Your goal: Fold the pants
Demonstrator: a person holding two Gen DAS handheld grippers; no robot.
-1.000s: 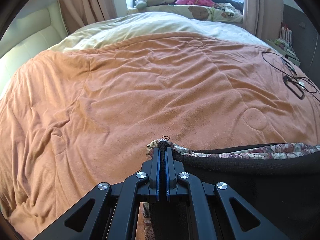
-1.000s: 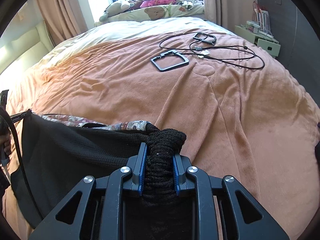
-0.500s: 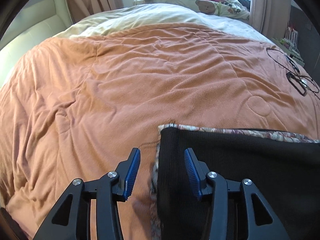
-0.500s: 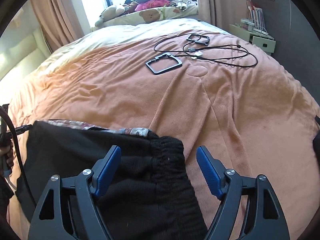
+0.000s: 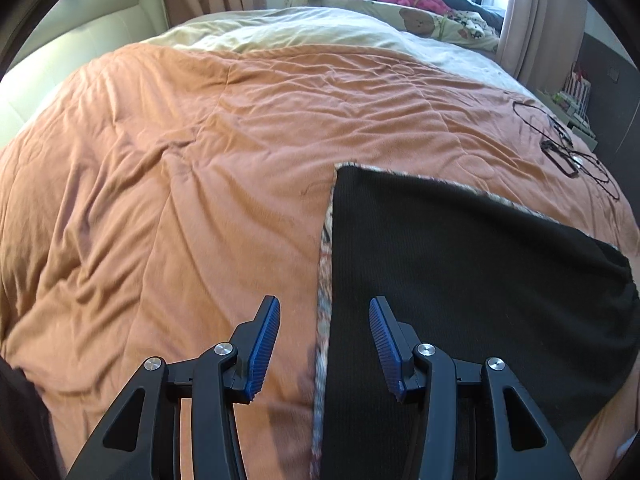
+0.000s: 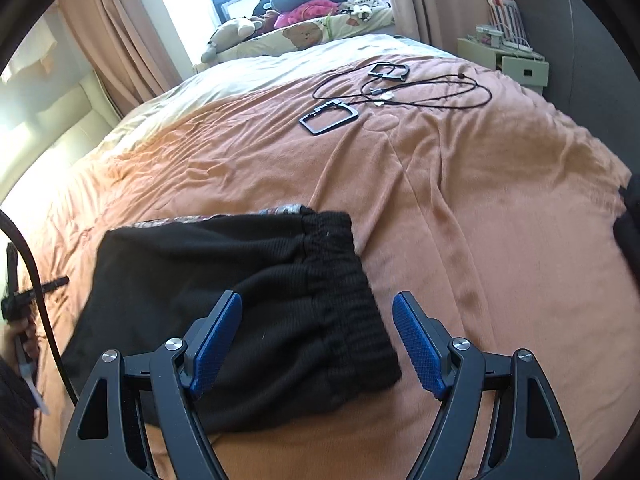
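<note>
The black pants (image 5: 460,280) lie folded flat on the orange blanket, with a patterned lining showing along their edges. In the right wrist view the pants (image 6: 248,280) show their elastic waistband on the right side. My left gripper (image 5: 324,340) is open and empty, raised above the pants' left edge. My right gripper (image 6: 318,340) is open and empty, raised above the waistband end.
The orange blanket (image 5: 200,160) covers the bed. A black frame (image 6: 329,117) and black cables (image 6: 420,88) lie on the far right of the bed. Pillows and plush toys (image 6: 296,28) sit by the window. A nightstand (image 6: 516,60) stands at the right.
Both grippers were shut on the pants' corners one second ago. They opened, let the pants down onto the blanket, and have pulled up and back.
</note>
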